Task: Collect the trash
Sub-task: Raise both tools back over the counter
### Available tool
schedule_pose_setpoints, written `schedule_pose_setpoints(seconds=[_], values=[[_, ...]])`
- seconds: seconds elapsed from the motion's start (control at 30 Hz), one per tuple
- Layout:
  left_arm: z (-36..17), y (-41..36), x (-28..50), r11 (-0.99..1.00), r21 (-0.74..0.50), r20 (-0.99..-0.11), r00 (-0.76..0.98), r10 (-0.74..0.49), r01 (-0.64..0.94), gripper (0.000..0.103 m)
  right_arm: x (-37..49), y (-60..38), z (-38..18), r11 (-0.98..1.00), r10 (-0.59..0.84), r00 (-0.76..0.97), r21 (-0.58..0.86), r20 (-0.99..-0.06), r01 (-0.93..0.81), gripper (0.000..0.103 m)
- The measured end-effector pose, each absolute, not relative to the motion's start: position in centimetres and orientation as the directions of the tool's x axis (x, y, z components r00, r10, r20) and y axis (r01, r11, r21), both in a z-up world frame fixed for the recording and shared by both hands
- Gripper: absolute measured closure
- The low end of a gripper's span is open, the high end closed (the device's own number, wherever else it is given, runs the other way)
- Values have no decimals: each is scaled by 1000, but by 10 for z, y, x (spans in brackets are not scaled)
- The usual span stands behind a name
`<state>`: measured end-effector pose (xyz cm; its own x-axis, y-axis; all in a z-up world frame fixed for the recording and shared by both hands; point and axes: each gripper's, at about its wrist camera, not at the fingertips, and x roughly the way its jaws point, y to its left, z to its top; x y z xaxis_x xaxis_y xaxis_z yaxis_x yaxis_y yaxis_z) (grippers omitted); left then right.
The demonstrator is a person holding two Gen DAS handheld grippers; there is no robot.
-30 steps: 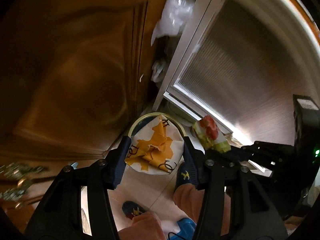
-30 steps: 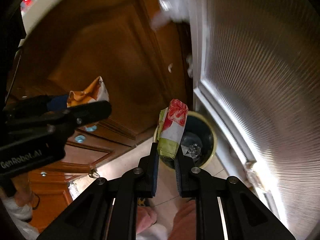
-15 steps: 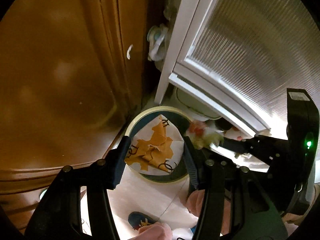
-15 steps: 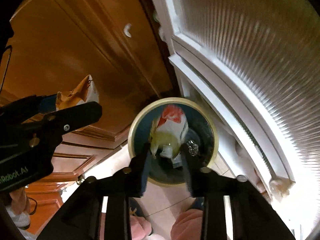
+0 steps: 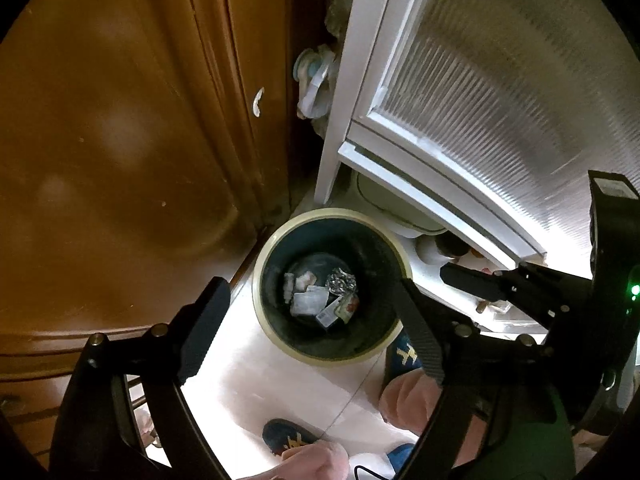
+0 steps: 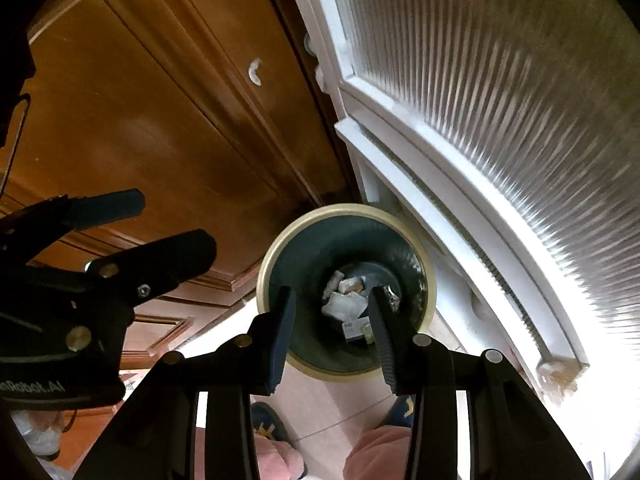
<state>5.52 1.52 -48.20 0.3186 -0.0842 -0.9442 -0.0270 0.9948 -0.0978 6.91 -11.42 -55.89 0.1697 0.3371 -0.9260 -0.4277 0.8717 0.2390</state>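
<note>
The left gripper (image 5: pixel 308 312) has just been opening and stands spread wide with nothing between its jaws; the right gripper (image 6: pixel 332 320) is parted and empty too. Both hang above the round bin (image 5: pixel 280 236), where the scraps of trash (image 5: pixel 320 300) lie at the bottom, between the wooden cabinet (image 5: pixel 120 140) and a ribbed glass door (image 5: pixel 480 100)

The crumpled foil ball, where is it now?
In the left wrist view the foil ball lies at the bottom of the round bin, beside the paper scraps.
</note>
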Motion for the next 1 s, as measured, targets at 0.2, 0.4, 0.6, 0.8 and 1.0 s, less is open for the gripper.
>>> schedule_pose_setpoints(seconds=[0.2, 0.4, 0.6, 0.8, 1.0], values=[[-444, 14, 45, 995, -99, -945, 315, -85, -28, 21, 68, -117, -515, 878, 333, 168, 240, -928, -413, 64], [-390, 10, 30, 996, -94, -944, 319, -89, -1, 21, 56, -120, -453, 880, 337, 190, 237, -922, -413, 64], [-329, 7, 15, 996, -86, -937, 339, -86, 16, 21, 42, -126, -386, 890, 331, 221, 226, -917, -395, 64], [-262, 10, 0, 997, -69, -922, 380, -76, 34, 21, 25, -134, -312, 910, 305, 265, 198, -915, -365, 64], [-199, 19, -14, 997, -51, -903, 424, -69, 54, 21, 13, -144, -240, 921, 308, 326, 195, -894, -336, 62]])
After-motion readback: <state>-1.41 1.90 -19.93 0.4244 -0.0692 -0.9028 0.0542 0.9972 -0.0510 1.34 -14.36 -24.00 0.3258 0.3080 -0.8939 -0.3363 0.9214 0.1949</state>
